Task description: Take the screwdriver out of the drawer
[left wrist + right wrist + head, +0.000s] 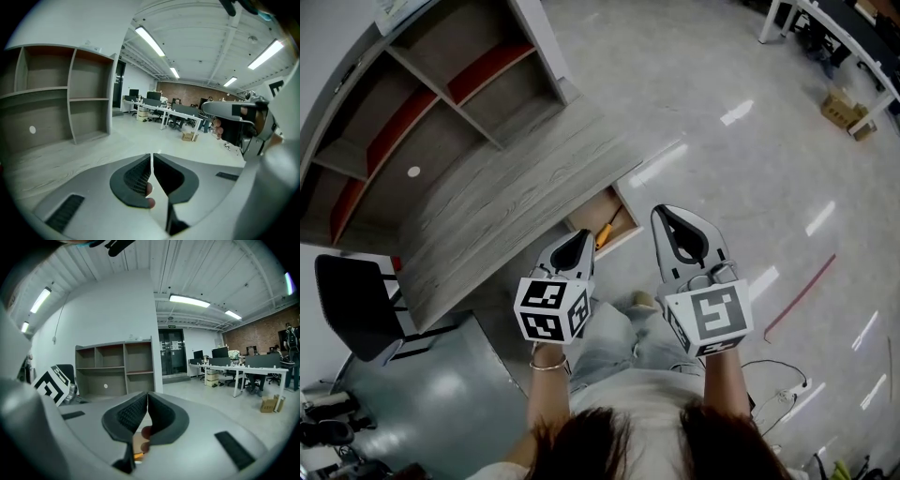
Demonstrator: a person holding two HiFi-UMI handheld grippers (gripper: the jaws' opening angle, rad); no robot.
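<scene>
Well, the person stood over the bench (487, 220) with a gripper in each hand, both raised in front of the body. The left gripper (579, 236) had its fingers (136, 177) pressed together, with only a hairline seam between them and nothing caught there. The right gripper (667, 214) was the same: its fingers (129, 414) met along their length and gripped nothing. The two were held side by side, near each other but apart, the right one a little ahead of the left.

The drawer (630, 218) stood pulled out from under the bench's edge, just beyond the left fingers and beside the right ones, lower than both. The screwdriver (604, 234) lay inside it, its orange handle showing, slanted across the wooden bottom. Neither gripper touched it.

Beyond the fingers of both grippers rose a shelf (441, 94) of open compartments on the far side of the bench. To the left of the left fingers a black chair (356, 305) stood near the bench's end. Far past the fingers, across the shiny floor, were rows of desks (173, 112) and a cardboard box (190, 136).
</scene>
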